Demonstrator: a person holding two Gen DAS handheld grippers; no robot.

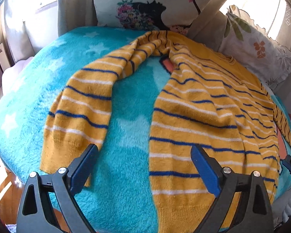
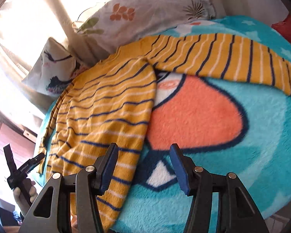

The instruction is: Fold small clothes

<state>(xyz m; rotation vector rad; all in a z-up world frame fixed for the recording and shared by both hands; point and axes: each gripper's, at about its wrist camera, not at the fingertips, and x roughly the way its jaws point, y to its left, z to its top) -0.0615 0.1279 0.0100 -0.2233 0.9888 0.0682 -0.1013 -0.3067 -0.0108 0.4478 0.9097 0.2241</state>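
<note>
Behind, two pillows (image 1: pixel 149 5) crowd the striped sweater (image 1: pixel 194 104).

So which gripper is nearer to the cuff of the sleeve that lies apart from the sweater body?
Left. The left gripper hangs right beside the sleeve cuff, jaws open. The right gripper is over the sweater body's hem edge.

2 close downward views, shared sweater (image 1: pixel 194 112)

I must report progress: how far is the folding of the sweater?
Done: the sweater lies spread on the blanket. In hand: nothing; the left gripper and right gripper hover open above it. Left: both sleeves lie out and the body is unfolded.
</note>
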